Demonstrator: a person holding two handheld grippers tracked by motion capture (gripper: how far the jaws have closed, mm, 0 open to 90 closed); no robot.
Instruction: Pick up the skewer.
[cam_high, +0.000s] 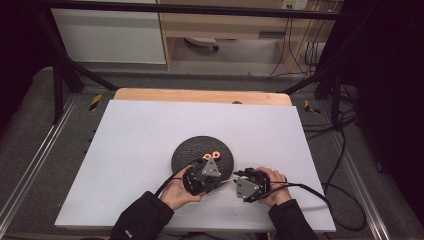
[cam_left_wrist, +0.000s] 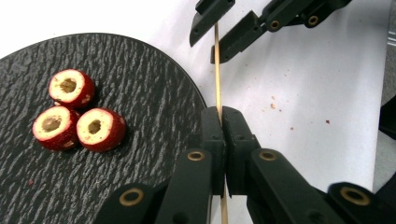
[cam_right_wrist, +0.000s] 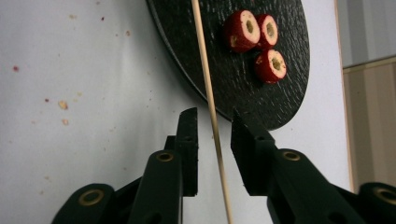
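The thin wooden stick (cam_left_wrist: 217, 70) lies long and straight between the two grippers, just over the white table (cam_high: 125, 150). The left gripper (cam_left_wrist: 221, 119) squeezes it tight. The right gripper (cam_right_wrist: 214, 126) has its jaws apart around the stick, not touching. The round black plate (cam_left_wrist: 130, 93) holds three red fruit pieces (cam_left_wrist: 77, 114) with holes. Crumbs dot the table.

No readable text, label, brand, number or sign appears in any view.

A white-topped counter (cam_high: 130, 150) stands on grey floor (cam_high: 30, 130), with a wooden cabinet (cam_high: 220, 25) and dangling cables (cam_high: 300, 45) behind
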